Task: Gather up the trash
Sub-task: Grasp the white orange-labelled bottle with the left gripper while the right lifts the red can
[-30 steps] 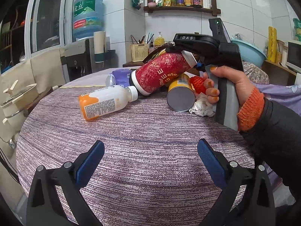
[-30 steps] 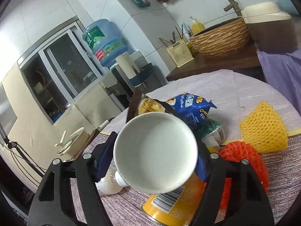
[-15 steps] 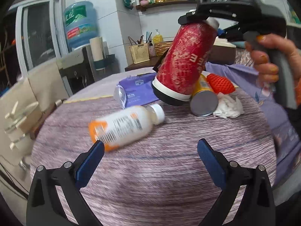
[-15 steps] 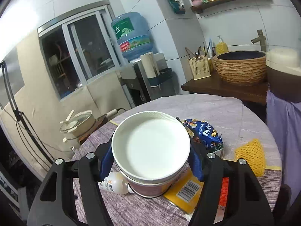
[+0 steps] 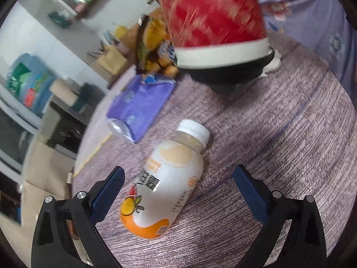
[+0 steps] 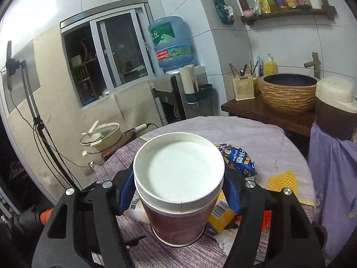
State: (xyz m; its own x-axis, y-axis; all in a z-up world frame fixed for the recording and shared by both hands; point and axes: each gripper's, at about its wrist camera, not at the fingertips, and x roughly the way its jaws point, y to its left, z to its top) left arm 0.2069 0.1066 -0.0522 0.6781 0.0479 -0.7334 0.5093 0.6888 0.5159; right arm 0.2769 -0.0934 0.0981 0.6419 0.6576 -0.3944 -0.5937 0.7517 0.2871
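Observation:
My right gripper (image 6: pixel 179 195) is shut on a red paper cup (image 6: pixel 178 178) with a white rim, held above the table. The cup also shows in the left wrist view (image 5: pixel 209 15), large and blurred at the top. My left gripper (image 5: pixel 178 192) is open, its blue pads either side of a white and orange drink bottle (image 5: pixel 167 187) that lies on the purple woven tablecloth (image 5: pixel 279 134). A purple packet (image 5: pixel 140 105) lies just beyond the bottle.
A blue snack bag (image 6: pixel 238 158), a yellow foam net (image 6: pixel 283 179), a yellow can (image 6: pixel 221 214) and crumpled tissue (image 6: pixel 225 237) lie on the table. A wicker basin (image 6: pixel 287 91), water dispenser (image 6: pixel 174 71) and pot (image 6: pixel 102 138) stand beyond the table's edge.
My right gripper has lifted the red cup higher and held it more upright. My left gripper has moved in over the drink bottle, which now lies between its pads.

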